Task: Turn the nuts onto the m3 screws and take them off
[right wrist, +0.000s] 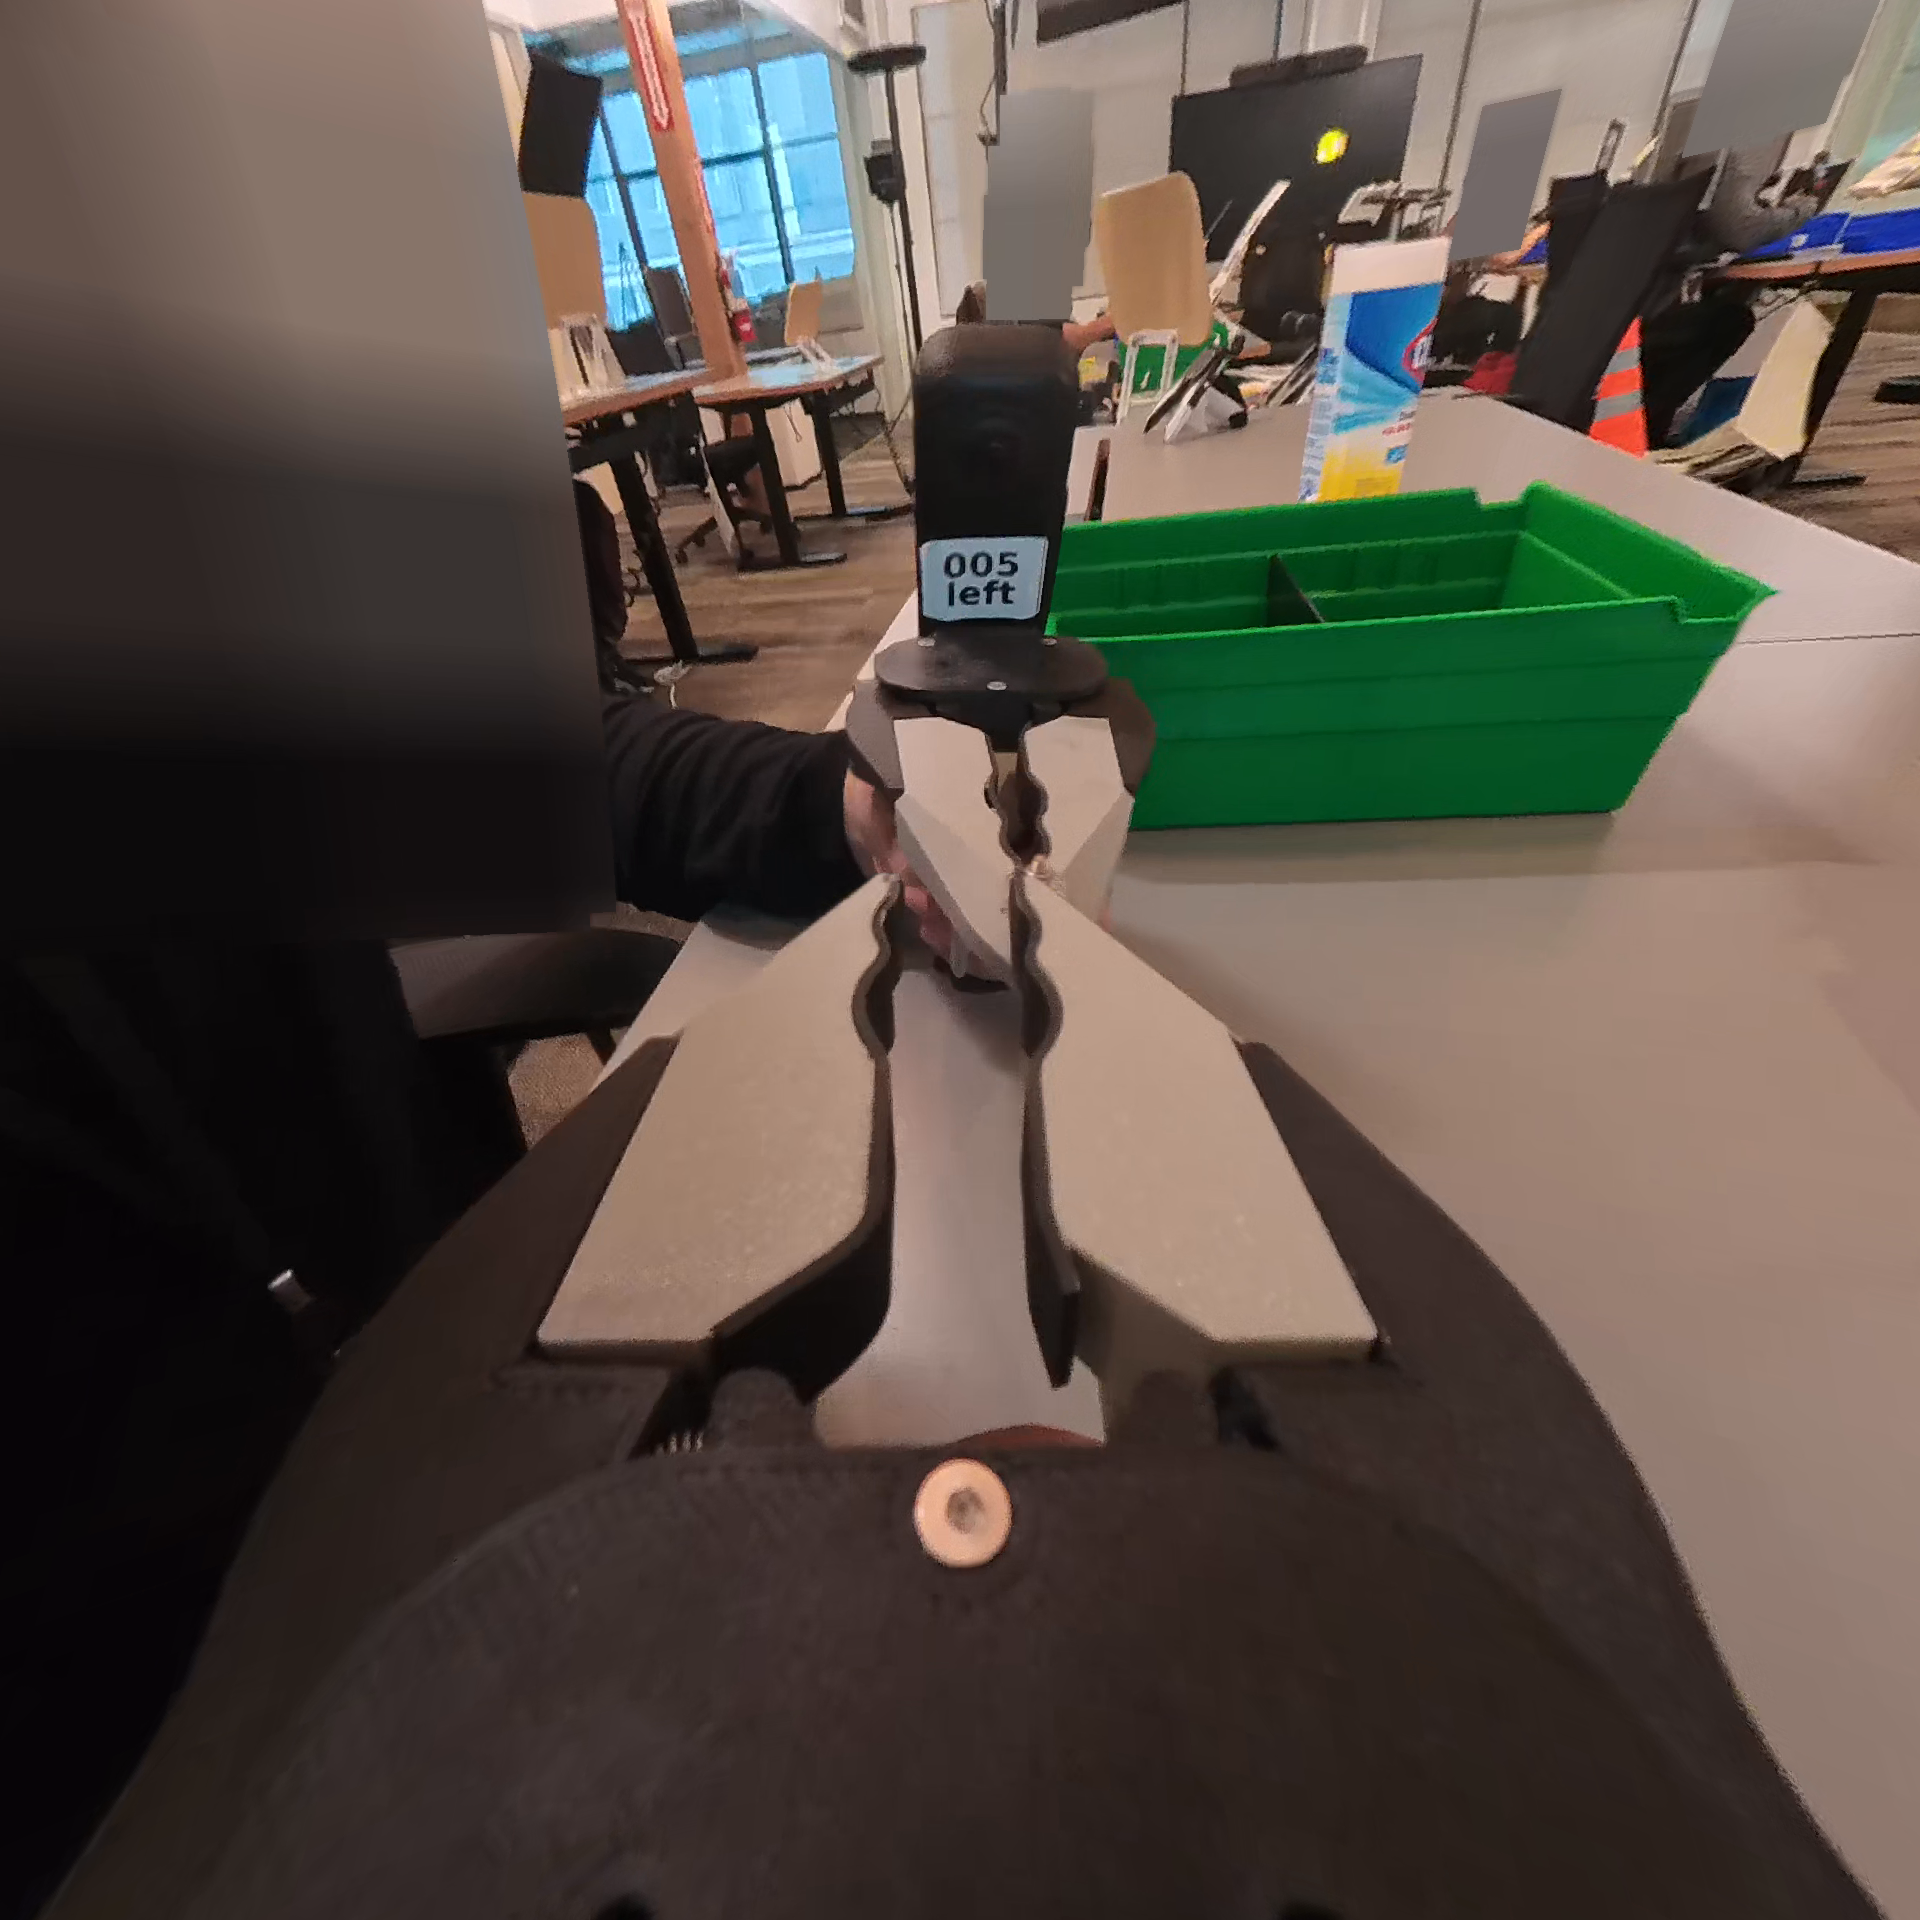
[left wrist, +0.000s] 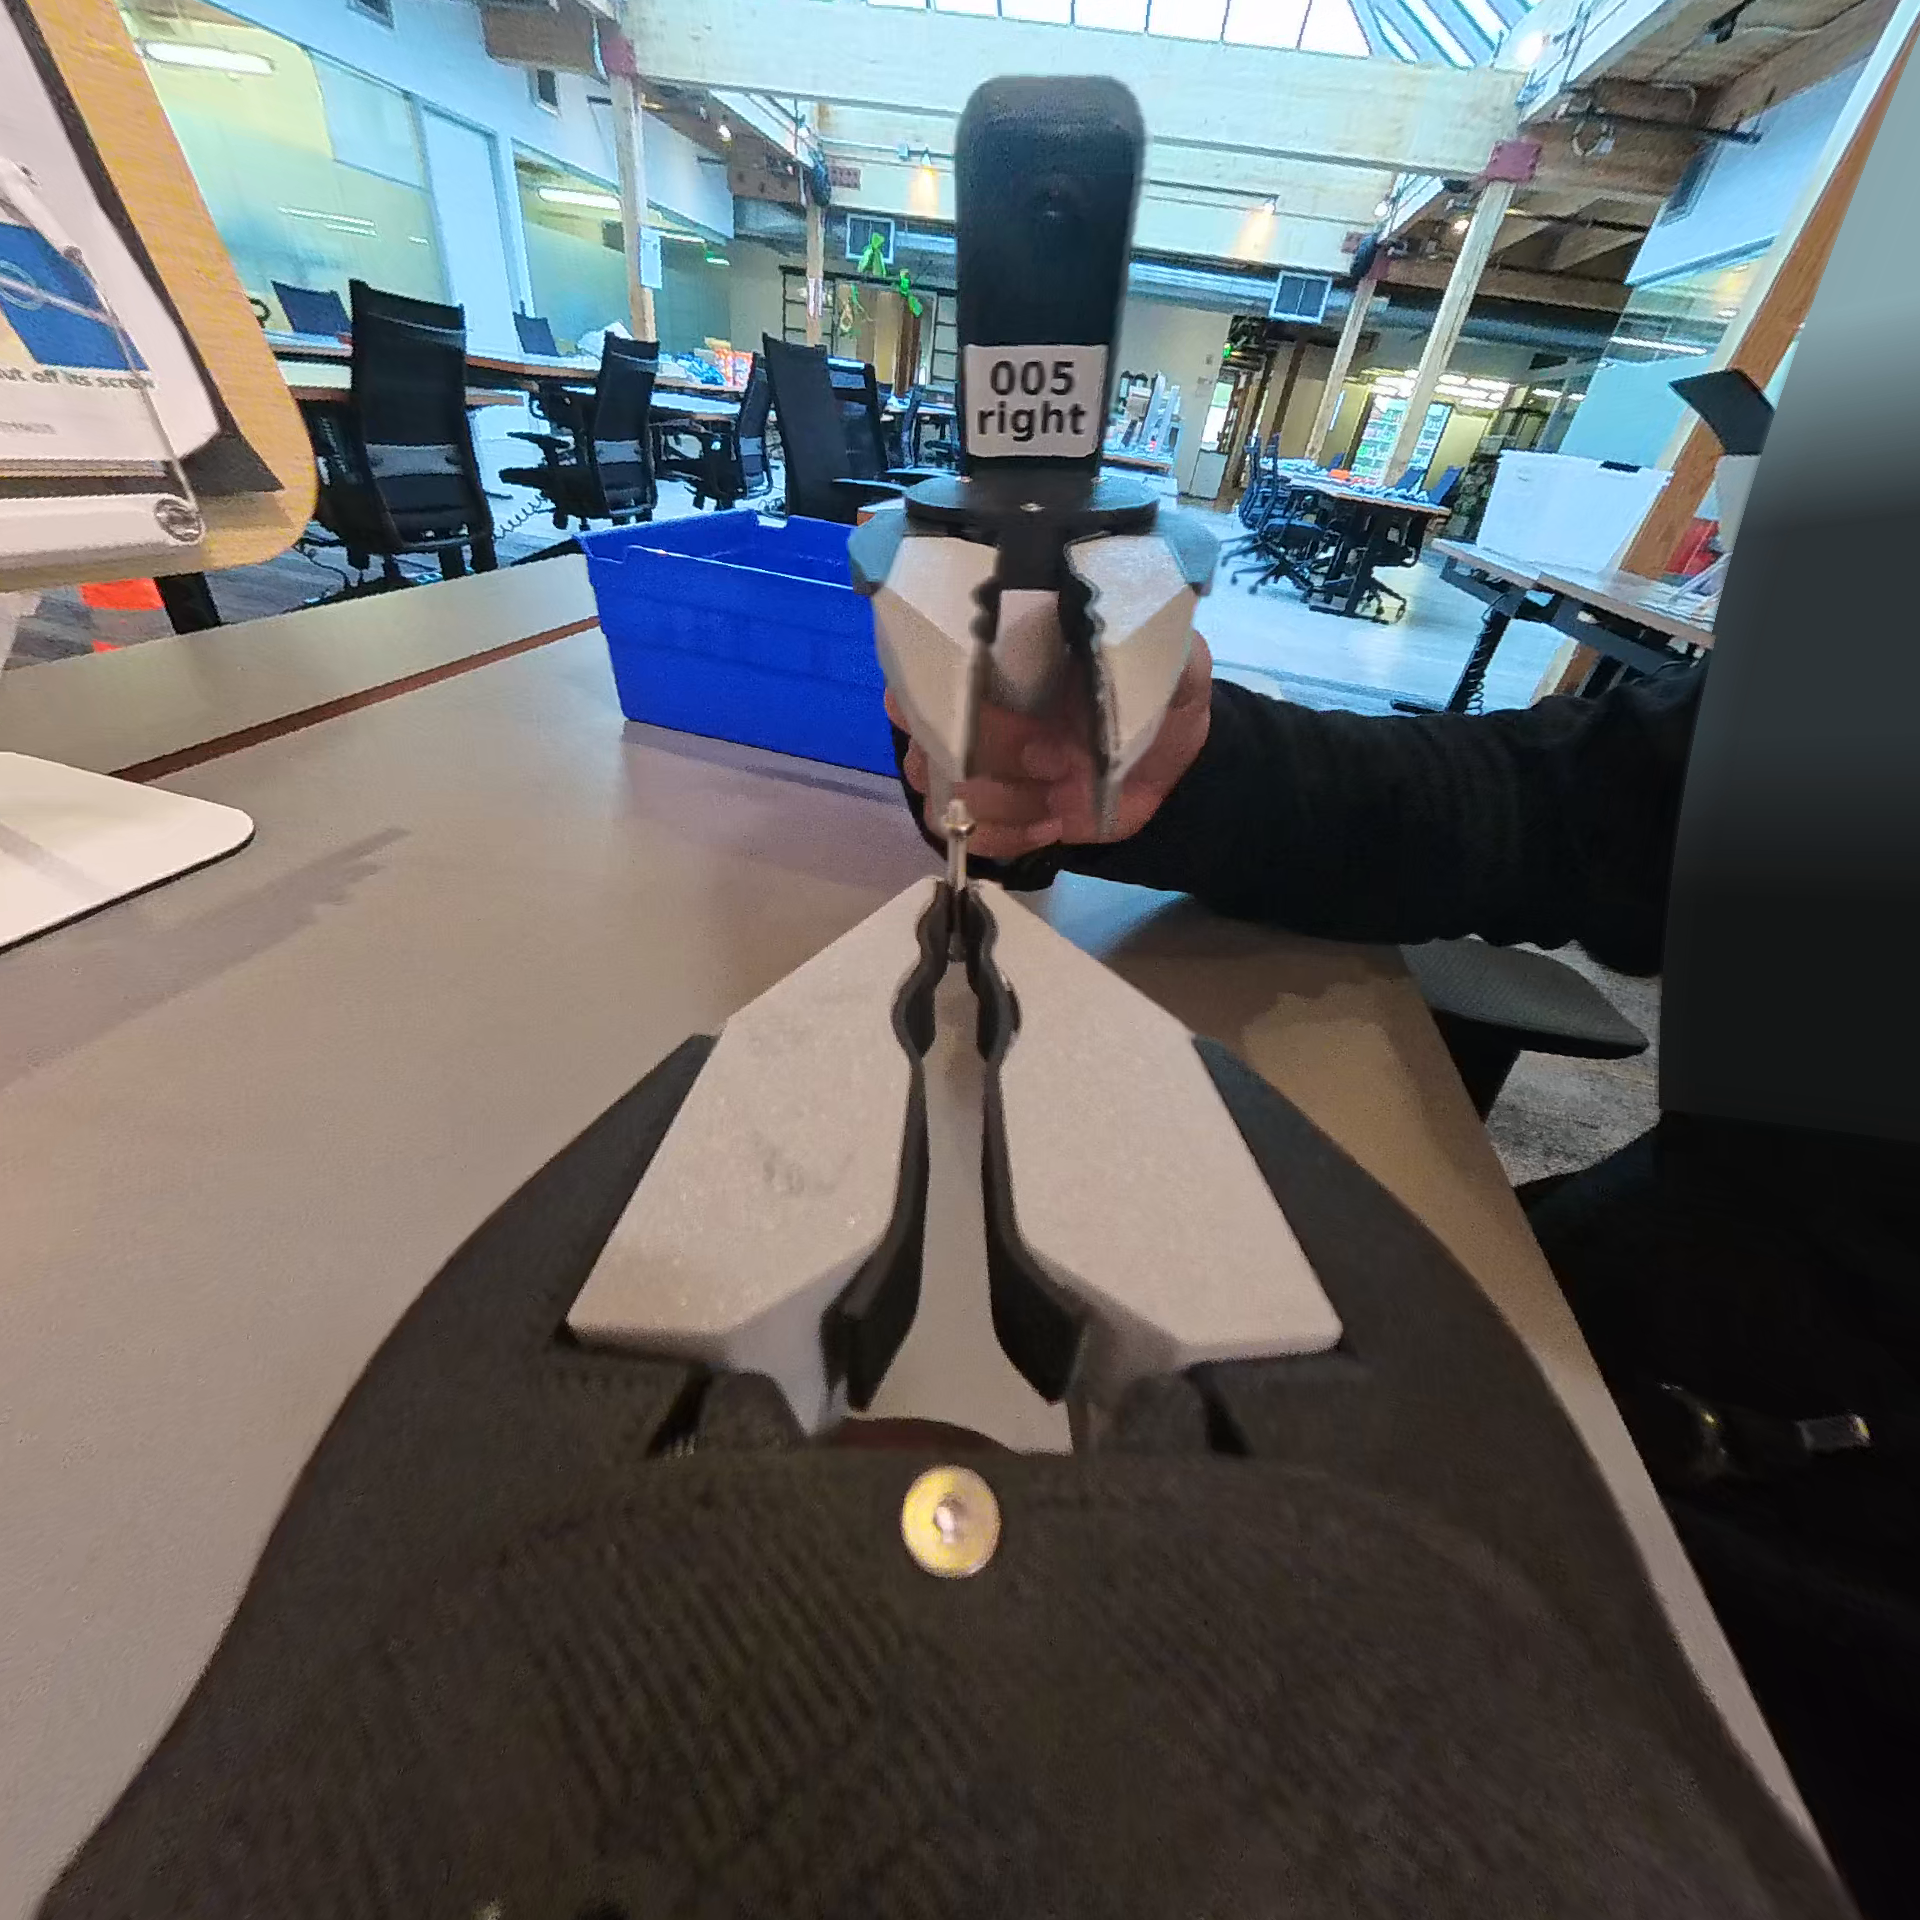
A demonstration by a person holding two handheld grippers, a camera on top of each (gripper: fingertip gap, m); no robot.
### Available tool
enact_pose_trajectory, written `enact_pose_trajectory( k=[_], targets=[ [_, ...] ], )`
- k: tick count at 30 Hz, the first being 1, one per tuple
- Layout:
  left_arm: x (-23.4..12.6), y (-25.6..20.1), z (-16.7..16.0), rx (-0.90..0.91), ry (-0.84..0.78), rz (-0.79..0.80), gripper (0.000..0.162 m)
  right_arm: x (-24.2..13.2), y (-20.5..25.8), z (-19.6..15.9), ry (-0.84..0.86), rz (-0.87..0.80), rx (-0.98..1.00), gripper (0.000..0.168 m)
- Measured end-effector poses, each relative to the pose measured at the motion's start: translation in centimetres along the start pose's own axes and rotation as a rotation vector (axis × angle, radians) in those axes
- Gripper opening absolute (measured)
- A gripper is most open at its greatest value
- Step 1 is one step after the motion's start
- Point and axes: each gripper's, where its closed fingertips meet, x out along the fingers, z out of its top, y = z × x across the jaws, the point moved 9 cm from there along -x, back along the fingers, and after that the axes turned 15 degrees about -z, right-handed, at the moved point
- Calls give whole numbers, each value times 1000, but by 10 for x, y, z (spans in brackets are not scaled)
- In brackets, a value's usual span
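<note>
Left gripper [left wrist: 956, 914] fingers are pinched on the lower end of the m3 screw [left wrist: 957, 854], whose long axis runs up toward the facing right gripper [left wrist: 1029, 790], its fingers apart, above the desk [left wrist: 468, 935]; nut indiscernible.

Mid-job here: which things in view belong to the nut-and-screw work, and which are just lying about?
In the job: thin silver screw; left gripper, shut on it; right gripper, open.
Lying about: blue plastic bin; green divided plastic bin; tall blue-and-white container.
</note>
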Motion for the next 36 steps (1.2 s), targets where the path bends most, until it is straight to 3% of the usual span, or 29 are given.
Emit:
enact_pose_trajectory(
  k=[3,10,12,17,22,27,31,36],
  targets=[
    [2,-1,-1,5,10,-13,0,3,-6,0,0,-26,33,29],
    [-1,1,0,10,0,23,0,14,3,-2,50,-32,-34,31],
    [-3,2,1,-7,-17,24,0,3,3,0,19,-5,-25,11],
    [1,0,0,-10,0,-8,0,5,-7,3,9,-47,31,36],
    [0,0,0,-6,1,1,0,23,3,-2,58,-9,-12,38],
    [-1,1,2,-13,-18,7,0,6,3,0,31,-27,-33,22],
    [1,0,1,-11,-7,-4,0,9,-4,3,20,-54,8,35],
    [-1,2,1,3,1,29,0,22,6,0,68,-45,-56,38]
  ],
)
